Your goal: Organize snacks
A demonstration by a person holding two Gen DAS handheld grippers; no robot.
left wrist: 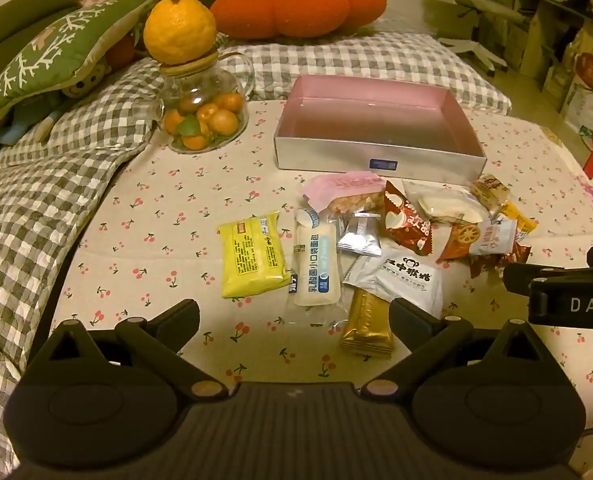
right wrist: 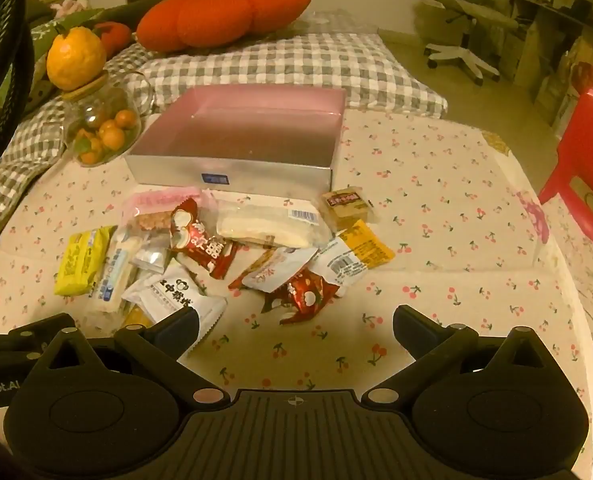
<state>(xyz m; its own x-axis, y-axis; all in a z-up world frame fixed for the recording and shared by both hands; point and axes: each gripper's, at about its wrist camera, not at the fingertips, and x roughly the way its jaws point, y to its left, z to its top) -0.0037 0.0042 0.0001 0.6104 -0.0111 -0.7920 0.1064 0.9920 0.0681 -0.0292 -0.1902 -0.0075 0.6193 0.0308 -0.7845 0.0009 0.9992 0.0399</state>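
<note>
1. Progress is at zero as far as the views show: the silver box with the pink lining [left wrist: 380, 148] sits bare inside, with no snack in it

2. Snacks all lie loose on the cherry-print sheet [left wrist: 168, 216], in a scatter just in front of the box's near wall

3. Left of that wall's middle lie the yellow packet [left wrist: 254, 258] and the long white bread packet [left wrist: 314, 268], side by side and touching

4. Nearer the box lies the pink-topped packet [left wrist: 346, 192]; the red packet [left wrist: 406, 224] and the clear bag with a pale bun [left wrist: 448, 206] overlap just in front of the box's right half

5. Farther from the box are the white sachet with the monkey face [left wrist: 406, 278] and the gold bar [left wrist: 368, 326], the bar partly under the sachet

6. Left gripper [left wrist: 294, 316] hovers with its jaws spread wide and nothing between them, above the sheet in front of the box, with the gold bar close to its right finger

7. Right gripper [right wrist: 296, 322] is likewise released and bare, over bare sheet in front of the box, with the crumpled red wrapper [right wrist: 302, 296] just beyond its fingertips

8. Everything is left to do: by my reading, each packet must still be lifted into the box, and the overlapping ones in front of its right half may need separating first
</note>
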